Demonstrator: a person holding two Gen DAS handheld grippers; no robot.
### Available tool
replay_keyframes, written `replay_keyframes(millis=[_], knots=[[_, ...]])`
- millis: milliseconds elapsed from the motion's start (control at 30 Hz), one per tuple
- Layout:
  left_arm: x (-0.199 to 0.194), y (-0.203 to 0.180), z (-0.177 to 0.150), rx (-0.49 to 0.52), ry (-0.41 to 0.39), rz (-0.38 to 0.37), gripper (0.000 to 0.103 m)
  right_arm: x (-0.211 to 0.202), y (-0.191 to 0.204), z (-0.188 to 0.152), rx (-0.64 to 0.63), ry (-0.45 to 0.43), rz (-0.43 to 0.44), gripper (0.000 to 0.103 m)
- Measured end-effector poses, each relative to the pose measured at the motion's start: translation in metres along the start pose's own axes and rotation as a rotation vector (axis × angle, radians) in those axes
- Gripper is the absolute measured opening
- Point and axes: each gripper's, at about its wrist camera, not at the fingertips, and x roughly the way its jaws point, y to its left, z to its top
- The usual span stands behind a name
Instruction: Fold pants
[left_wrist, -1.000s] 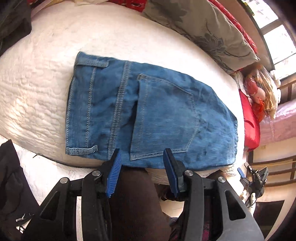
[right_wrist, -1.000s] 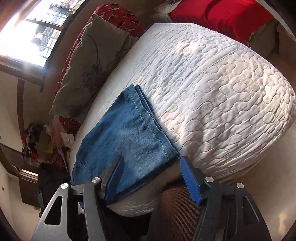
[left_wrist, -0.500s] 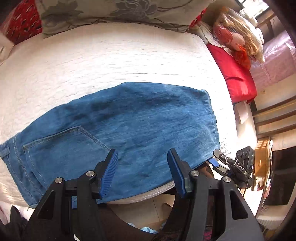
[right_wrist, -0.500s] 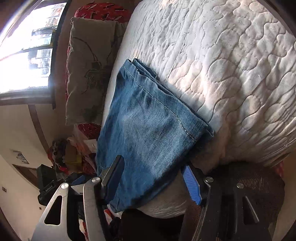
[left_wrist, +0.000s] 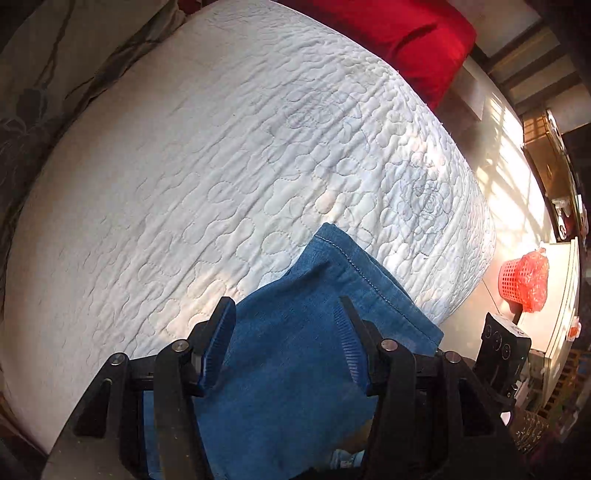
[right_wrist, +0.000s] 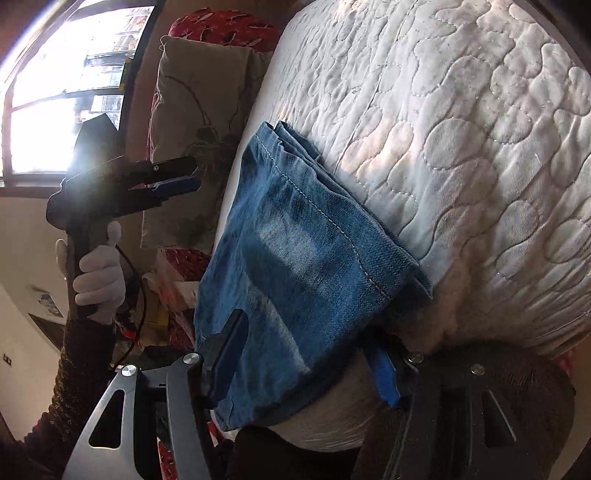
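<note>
Left gripper (left_wrist: 284, 334): jaws spread wide, blue pads either side of the denim below, not pinching it; the right wrist view shows this gripper (right_wrist: 177, 177) held above the bed by a white-gloved hand (right_wrist: 98, 280).
Right gripper (right_wrist: 306, 354): jaws wide; the left pad lies over the cloth near its lower edge, the right pad sits partly hidden under the hanging corner. Whether either pad touches the cloth cannot be told.
Pants (left_wrist: 291, 354): blue denim, folded into layers, lying at the near edge of the bed directly under and between both grippers' fingers; the stitched hem (right_wrist: 325, 218) runs diagonally ahead of the right gripper, and the layered edges show at the far tip.
Hem corner (left_wrist: 332, 230): just ahead of the left gripper, pointing onto the mattress.
Bed edge: the near side of the denim droops over the mattress rim beneath the right gripper.
Mattress (left_wrist: 229, 155): white quilted surface, bare ahead and to the left of the left gripper, wide open room beyond the hem.
Grey floral pillow (right_wrist: 195, 122): far left of the right gripper, against the wall.
Red pillow (left_wrist: 399, 40): far ahead, at the mattress end.
Red basket (left_wrist: 513, 280): well right of the left gripper, on a white surface off the bed; a red plastic bag (left_wrist: 533, 277) bulges out of it.
Window (right_wrist: 70, 81): far upper left, bright.
</note>
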Motion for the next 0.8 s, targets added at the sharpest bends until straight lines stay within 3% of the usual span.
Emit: replay_keyframes(millis=[133, 267, 433, 600, 700, 800], knots=[[0.033, -0.016, 0.019, 0.2, 0.092, 0.024, 0.054, 0.002, -0.003, 0.002, 0.007, 0.008, 0.009, 0.064], [0.054, -0.021, 0.026, 0.338, 0.15, 0.014, 0.054, -0.001, -0.007, 0.003, 0.003, 0.015, 0.017, 0.067], [0.071, -0.016, 0.032, 0.41, 0.197, -0.041, 0.055, 0.0, -0.006, 0.006, 0.007, 0.018, 0.02, 0.068], [0.069, -0.02, 0.03, 0.438, 0.166, -0.071, 0.06, 0.001, -0.006, 0.007, 0.01, 0.019, 0.014, 0.069], [0.069, -0.033, 0.02, 0.503, 0.15, -0.042, 0.06, 0.002, -0.004, 0.007, 0.009, 0.019, 0.017, 0.071], [0.064, -0.038, 0.016, 0.502, 0.176, -0.146, 0.057, 0.002, -0.005, 0.006, 0.01, 0.019, 0.016, 0.071]])
